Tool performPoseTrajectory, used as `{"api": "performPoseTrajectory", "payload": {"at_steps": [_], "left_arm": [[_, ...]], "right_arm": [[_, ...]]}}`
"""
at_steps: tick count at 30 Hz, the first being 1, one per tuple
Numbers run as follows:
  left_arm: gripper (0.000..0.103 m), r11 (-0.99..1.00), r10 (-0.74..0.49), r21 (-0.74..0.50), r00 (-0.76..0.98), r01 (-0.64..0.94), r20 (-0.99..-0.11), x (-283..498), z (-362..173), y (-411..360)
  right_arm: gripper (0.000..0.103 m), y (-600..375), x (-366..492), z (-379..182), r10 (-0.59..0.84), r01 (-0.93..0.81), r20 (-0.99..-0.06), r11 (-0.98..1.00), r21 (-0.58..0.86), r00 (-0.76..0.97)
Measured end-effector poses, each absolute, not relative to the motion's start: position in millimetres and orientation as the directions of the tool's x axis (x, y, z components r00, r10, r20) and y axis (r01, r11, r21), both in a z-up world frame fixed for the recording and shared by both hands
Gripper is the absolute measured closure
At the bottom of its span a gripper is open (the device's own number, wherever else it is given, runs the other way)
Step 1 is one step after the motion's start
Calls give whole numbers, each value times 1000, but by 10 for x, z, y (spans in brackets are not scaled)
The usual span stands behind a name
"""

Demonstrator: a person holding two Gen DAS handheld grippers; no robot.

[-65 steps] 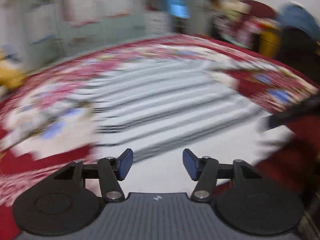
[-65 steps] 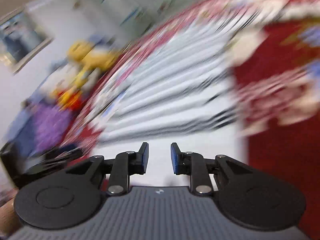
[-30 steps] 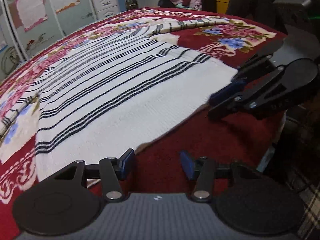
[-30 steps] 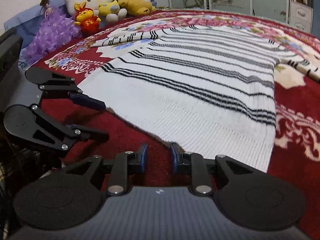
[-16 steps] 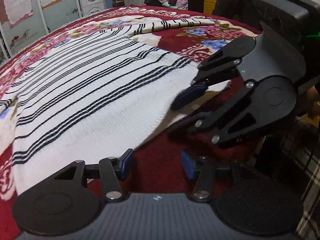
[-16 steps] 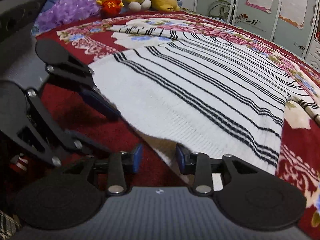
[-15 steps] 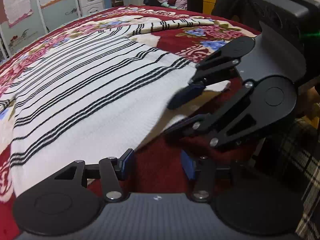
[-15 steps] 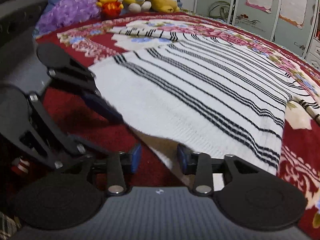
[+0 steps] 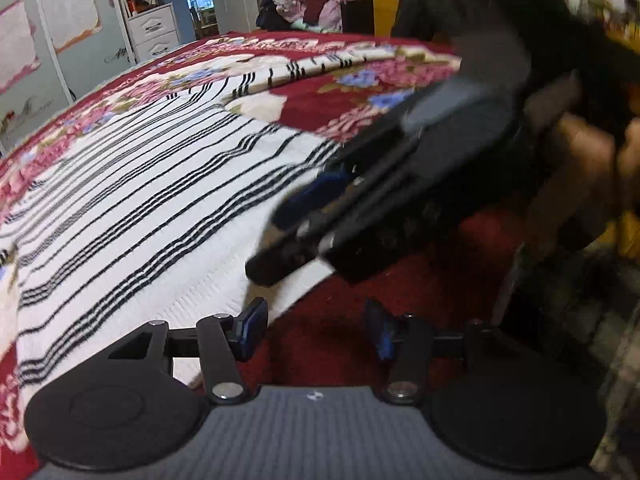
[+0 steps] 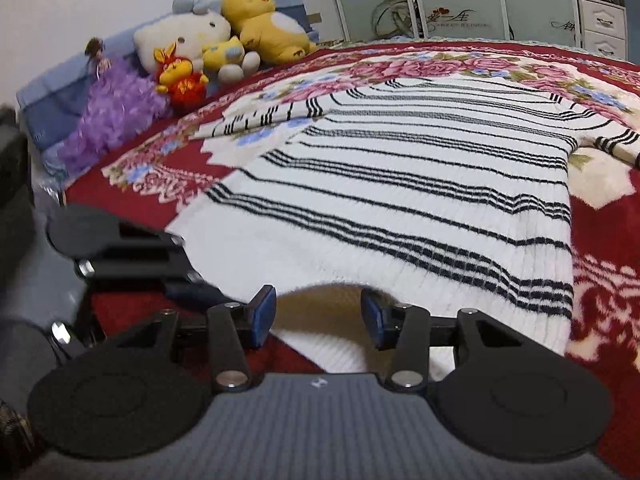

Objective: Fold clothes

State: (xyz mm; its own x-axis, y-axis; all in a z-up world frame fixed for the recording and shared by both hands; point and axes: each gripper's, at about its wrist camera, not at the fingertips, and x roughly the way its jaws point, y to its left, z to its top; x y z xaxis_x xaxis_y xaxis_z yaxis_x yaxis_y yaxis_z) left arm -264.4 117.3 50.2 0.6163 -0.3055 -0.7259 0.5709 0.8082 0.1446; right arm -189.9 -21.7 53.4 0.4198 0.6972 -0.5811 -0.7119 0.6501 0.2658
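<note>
Since approx. 1 s ago: right gripper (image 10: 318, 314) has gone from nearly closed to parted and its jaws are opening now; hem of the sweater (image 10: 400, 208) has lifted into an arch betw. its fingers, where it lay flat before. In the left wrist view the right gripper (image 9: 280, 236) has also come much closer, now blurred, over the hem near the sweater's corner.

Left gripper (image 9: 312, 328): jaws stand moderately wide, nothing betw. them; left pad sits at the hem edge, right pad over bare red blanket (image 9: 332, 344).

Right gripper: pads not pressing cloth; raised hem and a lower layer of knit lie in the gap.

Sweater: white w/ black stripes, spread flat on the floral red blanket, sleeves out to both sides, hem toward the cameras.

Plush toys (image 10: 224, 40) stand at the far left edge of the bed.
</note>
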Motion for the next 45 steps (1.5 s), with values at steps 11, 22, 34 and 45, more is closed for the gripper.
{"api": "performPoseTrajectory", "payload": {"at_steps": [11,22,34,45], "left_arm": [[34,797,-150,285,632,532,-760,-2505,417,1538],[69,800,-220,195,579,568,-785,-2356,444,1601],[103,733,-259,184,520,654,-814,-2607,512,1611],[49,763,-196,265,601,590,-775,-2848,476,1711]], "right_arm": [[50,-130,-2136,420,596,-816,-682,578,-2,424],[62,97,-2303,345,514,-844,-701,478,-245,495],[103,2,-2467,443,516,-874,-731,429,-230,446],[78,-167,-2612,447,514,-855,-711,458,-245,479]]}}
